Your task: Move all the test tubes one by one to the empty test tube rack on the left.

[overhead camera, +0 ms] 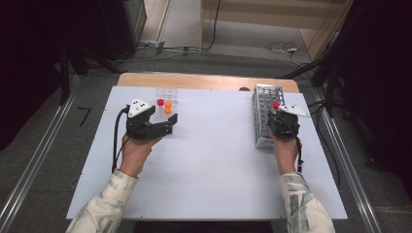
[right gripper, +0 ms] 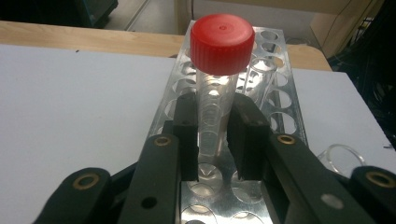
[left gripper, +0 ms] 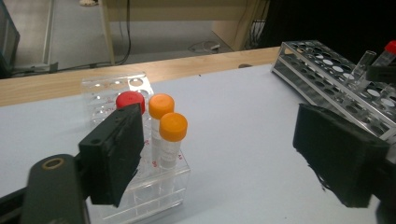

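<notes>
While the left tongs point(overhead camera: 167, 122) are held agape beside the clear rack point(left gripper: 140, 186) with its capped tubes, ready to reach in, a red-capped tube point(right gripper: 215, 93) is clamped upright by the right tongs point(right gripper: 212, 140) over the metal rack point(overhead camera: 265, 116), seemingly for seating in a hole.

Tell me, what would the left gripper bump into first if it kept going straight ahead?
Probably the orange-capped tubes in the clear rack, just ahead of the open left gripper; exact depth is unclear.
</notes>
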The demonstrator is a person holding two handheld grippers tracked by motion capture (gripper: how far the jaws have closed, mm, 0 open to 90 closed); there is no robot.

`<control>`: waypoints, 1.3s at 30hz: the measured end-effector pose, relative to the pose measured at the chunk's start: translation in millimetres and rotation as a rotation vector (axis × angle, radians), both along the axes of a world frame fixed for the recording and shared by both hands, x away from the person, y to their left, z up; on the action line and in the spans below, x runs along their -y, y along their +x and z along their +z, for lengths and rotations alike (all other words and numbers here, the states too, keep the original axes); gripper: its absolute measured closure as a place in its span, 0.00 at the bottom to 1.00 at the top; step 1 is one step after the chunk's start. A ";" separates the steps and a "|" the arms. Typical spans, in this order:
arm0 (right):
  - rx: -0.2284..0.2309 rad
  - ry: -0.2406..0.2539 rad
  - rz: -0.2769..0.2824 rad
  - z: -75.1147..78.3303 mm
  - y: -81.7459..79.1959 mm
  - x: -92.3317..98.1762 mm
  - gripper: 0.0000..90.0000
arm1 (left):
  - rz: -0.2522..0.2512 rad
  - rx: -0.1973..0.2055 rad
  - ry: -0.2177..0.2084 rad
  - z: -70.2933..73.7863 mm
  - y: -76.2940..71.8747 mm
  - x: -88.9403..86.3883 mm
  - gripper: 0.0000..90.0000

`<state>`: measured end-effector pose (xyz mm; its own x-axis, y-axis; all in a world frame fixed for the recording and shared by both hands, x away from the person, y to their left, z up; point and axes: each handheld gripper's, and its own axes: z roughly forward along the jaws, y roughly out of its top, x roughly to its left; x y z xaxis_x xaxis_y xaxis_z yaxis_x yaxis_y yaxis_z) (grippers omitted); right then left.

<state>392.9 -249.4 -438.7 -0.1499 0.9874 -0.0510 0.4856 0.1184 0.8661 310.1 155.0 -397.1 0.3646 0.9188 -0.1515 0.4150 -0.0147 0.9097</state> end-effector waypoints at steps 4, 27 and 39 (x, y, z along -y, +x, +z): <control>0.019 -0.018 0.003 10.0 -3.8 -1.8 0.80 | 0.006 -0.001 -0.004 0.0 0.6 -0.5 0.13; 0.065 0.008 0.171 47.6 -39.5 -23.1 0.80 | -0.001 0.003 0.001 2.5 -2.3 2.0 0.12; 0.023 0.007 0.336 36.2 -56.1 -69.7 0.80 | -0.023 0.003 0.007 3.0 -5.1 6.8 0.12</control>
